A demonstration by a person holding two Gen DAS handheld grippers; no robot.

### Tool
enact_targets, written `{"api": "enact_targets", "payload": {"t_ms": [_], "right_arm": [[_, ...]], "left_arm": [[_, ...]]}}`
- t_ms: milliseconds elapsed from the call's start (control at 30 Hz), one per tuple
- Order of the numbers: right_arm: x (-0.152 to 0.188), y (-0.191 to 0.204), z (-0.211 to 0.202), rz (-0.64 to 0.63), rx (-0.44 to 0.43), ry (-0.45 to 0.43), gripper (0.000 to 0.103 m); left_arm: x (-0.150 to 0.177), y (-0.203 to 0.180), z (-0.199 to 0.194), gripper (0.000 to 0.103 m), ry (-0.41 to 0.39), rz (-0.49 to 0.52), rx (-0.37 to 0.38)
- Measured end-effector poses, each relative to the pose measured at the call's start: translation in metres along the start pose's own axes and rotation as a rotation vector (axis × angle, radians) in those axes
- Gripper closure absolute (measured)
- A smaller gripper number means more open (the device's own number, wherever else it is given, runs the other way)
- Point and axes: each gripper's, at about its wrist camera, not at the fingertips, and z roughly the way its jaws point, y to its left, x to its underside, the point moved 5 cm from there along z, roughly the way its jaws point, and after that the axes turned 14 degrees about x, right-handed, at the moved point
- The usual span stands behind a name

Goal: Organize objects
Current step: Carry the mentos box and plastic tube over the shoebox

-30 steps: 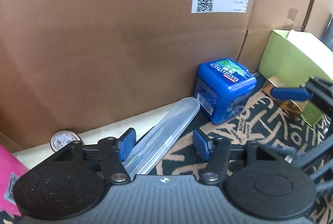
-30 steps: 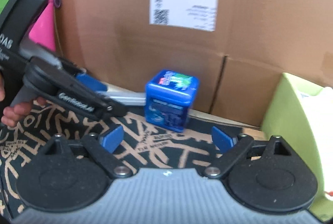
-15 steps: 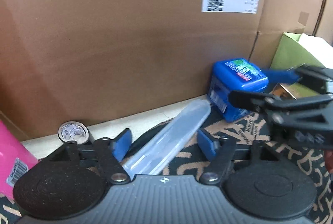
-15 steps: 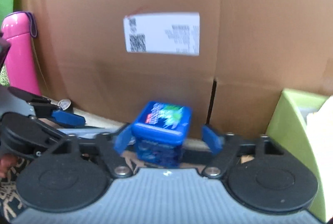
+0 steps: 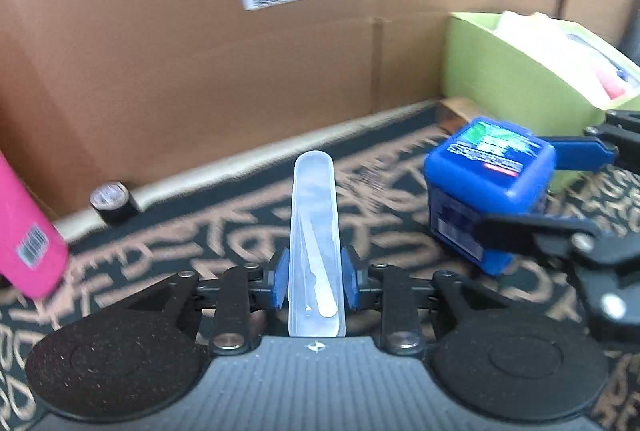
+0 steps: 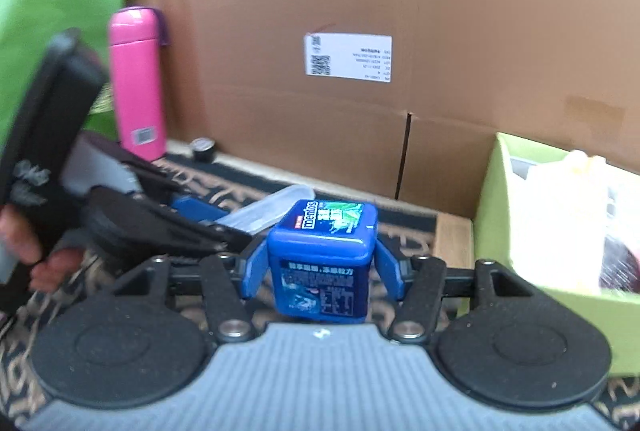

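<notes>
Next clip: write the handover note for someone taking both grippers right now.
Left gripper: shut on the clear plastic case, which points forward over the patterned mat.
Right gripper: shut on the blue Mentos box.
Green box, far right, already holds items.
Pink bottle and small black cap stand by the cardboard wall.
Done: both items grasped.
Left: place both, probably in the green box.
</notes>
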Motion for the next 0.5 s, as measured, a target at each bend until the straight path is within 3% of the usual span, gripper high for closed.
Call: {"api": "enact_targets", "payload": {"t_ms": [67,167,300,367,433,467,500], "right_arm": [[0.012,-0.014,-0.041,-0.006,-0.02,-0.004,0.046],[0.031,-0.022,-0.071,-0.003,-0.036,0.004,0.046],[0.054,-0.044,-0.11,0.022,0.003,0.0,0.046],[0.064,-0.054,-0.122,0.039,0.029,-0.001,0.046],[0.072,-0.061,-0.129,0.041,0.061,0.004,0.047],[0.075,-0.062,-0.129,0.038,0.073,0.004,0.047],[0.077,-0.064,-0.129,0.041,0.08,0.006,0.047]], "left_arm": [[0.006,-0.007,-0.009,0.074,-0.004,0.0,0.013],[0.014,-0.031,-0.013,0.074,0.004,-0.031,0.081],[0.038,-0.063,-0.02,0.074,0.032,-0.008,0.126],[0.034,-0.08,-0.001,0.073,0.032,-0.001,0.141],[0.032,-0.088,0.003,0.058,0.028,0.001,0.12],[0.032,-0.09,0.005,0.043,0.025,-0.011,0.105],[0.033,-0.09,0.01,0.035,0.026,-0.023,0.092]]}}
